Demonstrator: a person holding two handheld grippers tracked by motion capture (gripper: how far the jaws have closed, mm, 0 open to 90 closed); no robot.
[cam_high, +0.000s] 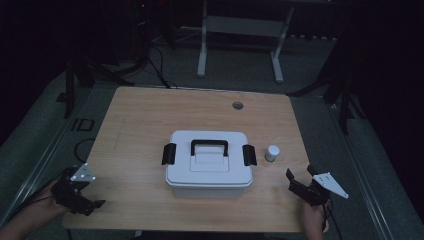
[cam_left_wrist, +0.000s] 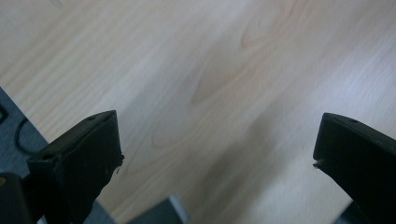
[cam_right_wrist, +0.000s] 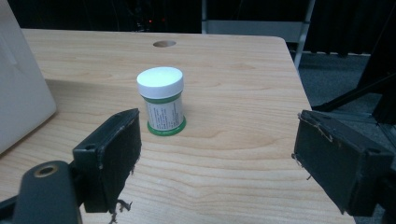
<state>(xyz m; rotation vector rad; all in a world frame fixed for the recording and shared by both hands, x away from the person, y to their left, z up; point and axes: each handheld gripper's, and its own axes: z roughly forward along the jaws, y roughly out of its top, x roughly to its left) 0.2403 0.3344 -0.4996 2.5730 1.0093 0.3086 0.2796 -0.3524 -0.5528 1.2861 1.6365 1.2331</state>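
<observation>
A white storage box (cam_high: 208, 165) with a black handle (cam_high: 209, 145) and black side latches sits shut in the middle of the wooden table (cam_high: 150, 115). Just right of it stands a small jar (cam_high: 272, 153) with a white lid, seen upright with a green base (cam_right_wrist: 162, 101) in the right gripper view. My right gripper (cam_high: 295, 183) hovers open near the table's front right edge, a short way in front of the jar, nothing between its jaws (cam_right_wrist: 215, 154). My left gripper (cam_high: 92, 205) is open over bare wood at the front left corner (cam_left_wrist: 217, 154).
The box's white side (cam_right_wrist: 18, 93) shows at the left of the right gripper view. A round cable hole (cam_high: 237, 105) lies near the table's far edge. White frame legs (cam_high: 202, 50) stand on the floor beyond. A black cable (cam_high: 80, 147) loops off the table's left side.
</observation>
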